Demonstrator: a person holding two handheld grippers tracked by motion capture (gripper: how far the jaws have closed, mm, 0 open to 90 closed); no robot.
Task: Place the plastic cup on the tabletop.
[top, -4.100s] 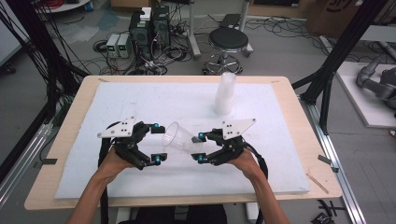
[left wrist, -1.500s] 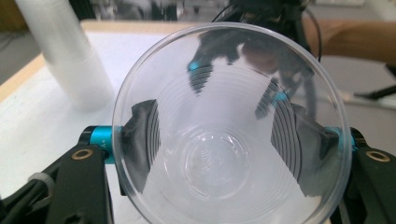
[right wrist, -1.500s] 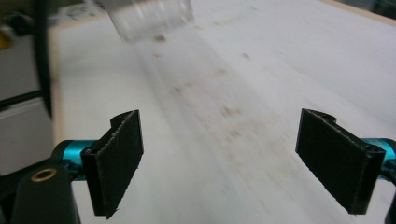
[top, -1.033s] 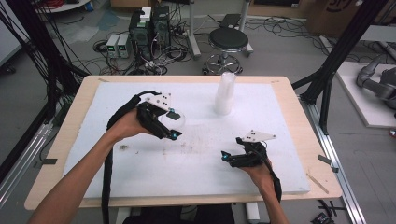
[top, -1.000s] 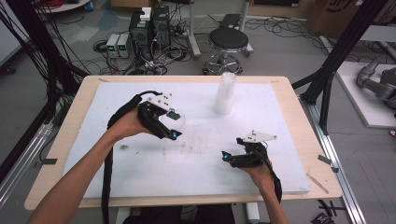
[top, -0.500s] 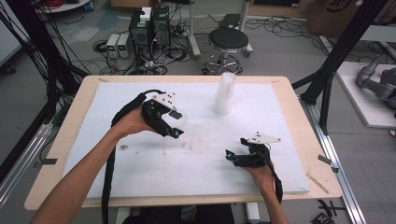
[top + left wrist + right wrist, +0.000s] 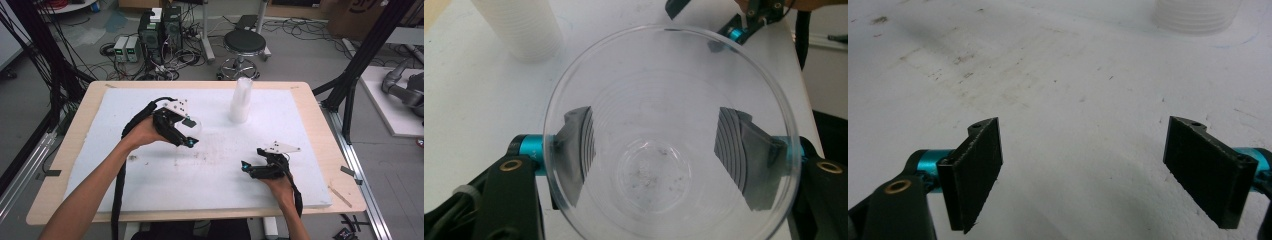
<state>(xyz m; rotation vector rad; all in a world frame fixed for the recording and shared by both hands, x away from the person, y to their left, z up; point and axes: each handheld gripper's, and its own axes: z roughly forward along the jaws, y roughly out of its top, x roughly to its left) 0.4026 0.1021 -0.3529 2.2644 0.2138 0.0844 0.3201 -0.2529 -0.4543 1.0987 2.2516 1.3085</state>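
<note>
The left gripper (image 7: 664, 160) clamps the clear cup (image 7: 671, 145) by its walls, so squeeze gently toward the stack (image 7: 240, 100) near the far edge, while the right gripper (image 7: 1098, 170) gapes empty.

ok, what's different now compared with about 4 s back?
The clear plastic cup, earlier held between both grippers near the table's front centre, is now held by the left gripper alone, which carried it up and left toward the table's middle. The right gripper let go, pulled back right, and sits open over the white foam board. The tall stack of translucent cups stayed put.
</note>
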